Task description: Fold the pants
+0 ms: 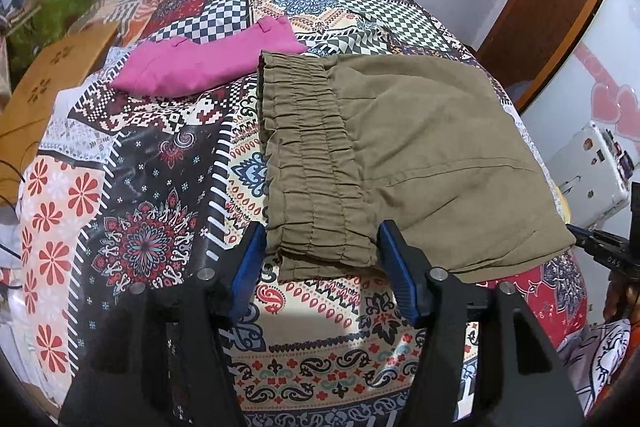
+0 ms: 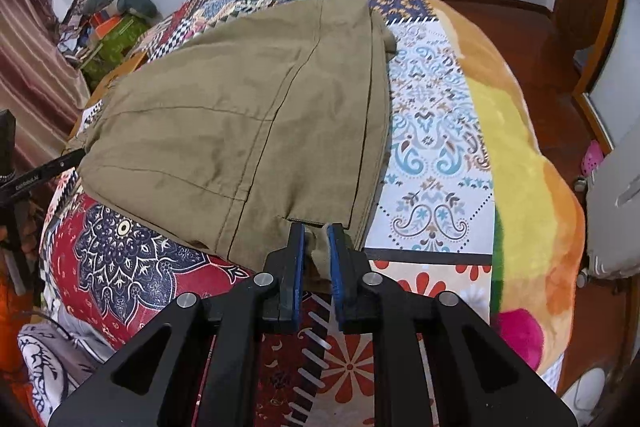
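Olive-green pants (image 1: pixel 404 147) lie folded on the patterned bed cover (image 1: pixel 152 195), at about 1 o'clock from the left gripper (image 1: pixel 322 263). Its jaws stand apart around the stretchy waistband (image 1: pixel 308 163), not pinching. The right gripper (image 2: pixel 316 255) is clamped on a bottom corner. I think another fold is left. Pink pants (image 1: pixel 208 63) wait at 11 o'clock.
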`<state>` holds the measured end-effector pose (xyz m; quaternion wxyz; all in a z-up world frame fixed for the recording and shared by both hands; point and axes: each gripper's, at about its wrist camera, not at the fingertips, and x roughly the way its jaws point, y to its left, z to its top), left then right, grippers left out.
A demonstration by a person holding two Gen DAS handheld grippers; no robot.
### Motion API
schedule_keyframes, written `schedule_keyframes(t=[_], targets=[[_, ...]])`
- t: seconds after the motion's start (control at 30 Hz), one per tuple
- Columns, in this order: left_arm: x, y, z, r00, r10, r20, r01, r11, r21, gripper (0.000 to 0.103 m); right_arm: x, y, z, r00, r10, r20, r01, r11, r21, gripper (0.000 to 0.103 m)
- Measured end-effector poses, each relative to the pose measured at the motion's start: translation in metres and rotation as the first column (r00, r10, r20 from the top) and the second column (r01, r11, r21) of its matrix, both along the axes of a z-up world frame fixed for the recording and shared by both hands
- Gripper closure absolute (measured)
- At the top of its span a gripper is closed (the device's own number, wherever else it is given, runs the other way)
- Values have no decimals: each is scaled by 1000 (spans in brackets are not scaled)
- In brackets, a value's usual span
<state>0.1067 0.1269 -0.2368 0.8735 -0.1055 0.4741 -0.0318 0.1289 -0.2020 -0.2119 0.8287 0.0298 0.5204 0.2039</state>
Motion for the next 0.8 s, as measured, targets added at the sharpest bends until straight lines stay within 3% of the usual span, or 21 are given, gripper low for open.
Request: schedule_keyframes(t=[0.17,0.27,0.33,0.47,0.67,0.8], targets=[[0,-1,23,1000,-2,12,2,999,36,44,3,-3,11,1000,0,16,1,1000,-11,88],[0,-5,48,998,7,68,-15,993,116,44,13,-7,27,998,-16,59,16,1000,5,86],[4,-5,65,995,2,103,-13,994,109,43,21,-5,38,996,-17,87,16,1000,20,85],[24,-8,84,989,-3,146,-12,994,105,40,42,14,60,985,24,173,-29,999,28,70],[67,-27,69,994,-41,97,30,994,108,40,69,59,70,963,126,236,-138,990,32,64],[92,-39,43,997,-76,23,73,991,111,40,88,99,60,953,215,215,-228,973,39,64]])
